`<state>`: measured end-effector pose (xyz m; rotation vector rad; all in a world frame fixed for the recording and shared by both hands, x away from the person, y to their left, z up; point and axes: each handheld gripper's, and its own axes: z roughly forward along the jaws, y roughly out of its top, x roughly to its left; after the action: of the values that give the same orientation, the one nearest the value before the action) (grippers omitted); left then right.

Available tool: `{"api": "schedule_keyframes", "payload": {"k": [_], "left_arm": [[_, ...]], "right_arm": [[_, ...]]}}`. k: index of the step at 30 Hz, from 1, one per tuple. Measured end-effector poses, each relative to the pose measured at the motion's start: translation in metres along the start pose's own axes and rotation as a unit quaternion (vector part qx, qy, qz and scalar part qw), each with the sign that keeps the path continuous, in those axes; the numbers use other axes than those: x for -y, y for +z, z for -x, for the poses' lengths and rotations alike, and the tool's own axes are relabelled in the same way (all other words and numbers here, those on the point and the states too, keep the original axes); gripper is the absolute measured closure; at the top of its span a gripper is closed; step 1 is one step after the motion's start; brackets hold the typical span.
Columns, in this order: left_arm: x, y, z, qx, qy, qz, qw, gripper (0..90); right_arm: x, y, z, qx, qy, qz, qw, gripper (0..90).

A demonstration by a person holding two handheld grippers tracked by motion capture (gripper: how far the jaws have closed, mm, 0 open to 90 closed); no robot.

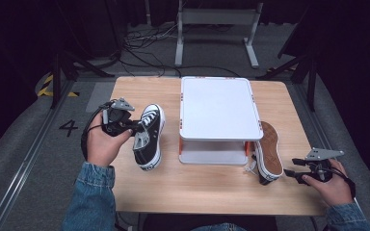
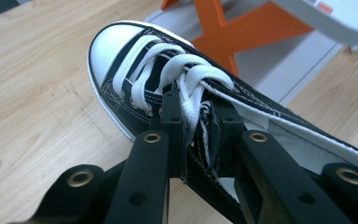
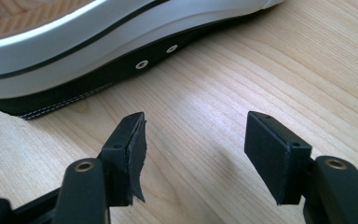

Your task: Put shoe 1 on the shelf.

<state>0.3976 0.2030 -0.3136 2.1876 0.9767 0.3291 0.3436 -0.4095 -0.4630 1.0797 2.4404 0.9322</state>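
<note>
From the high view, a light wooden desk (image 1: 207, 192) stood on grey floor in a dark room, cables lying beyond its far edge. A white two-tier rack (image 1: 220, 108) filled the middle, leaving bare wood along the near edge. The left gripper (image 1: 134, 127) held a black sneaker (image 1: 149, 139) left of the rack; a second sneaker (image 1: 268, 151) lay on its side right of it, near the right gripper (image 1: 289, 174).

In the left gripper view, the jaws were clenched on the black sneaker's (image 2: 168, 93) tongue and laces.

In the right gripper view, the jaws stood released and empty above the wood, just short of the second sneaker (image 3: 98, 60).
</note>
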Motion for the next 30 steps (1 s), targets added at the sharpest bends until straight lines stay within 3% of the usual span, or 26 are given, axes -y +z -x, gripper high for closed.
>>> {"api": "schedule_keyframes", "payload": {"k": [5,9,16,25,30], "left_arm": [[-0.008,-0.01,-0.001,-0.006,-0.019,0.028,0.9994,78.8],[-0.017,-0.018,0.001,-0.018,-0.007,0.047,0.9987,78.8],[-0.032,-0.025,0.004,-0.019,-0.013,0.092,0.9955,78.9],[-0.049,-0.029,0.009,-0.017,-0.011,0.121,0.9925,78.9],[-0.059,-0.029,0.01,-0.016,-0.002,0.117,0.993,78.9]], "right_arm": [[0.002,-0.002,0.0,0.002,0.001,0.001,1.0,40.1],[0.004,-0.005,0.0,0.005,0.004,0.0,1.0,40.1],[0.008,-0.008,0.0,0.009,0.008,0.002,0.9999,40.2],[0.011,-0.012,0.0,0.013,0.013,0.003,0.9998,40.1],[0.013,-0.013,0.0,0.013,0.014,0.004,0.9998,40.1]]}}
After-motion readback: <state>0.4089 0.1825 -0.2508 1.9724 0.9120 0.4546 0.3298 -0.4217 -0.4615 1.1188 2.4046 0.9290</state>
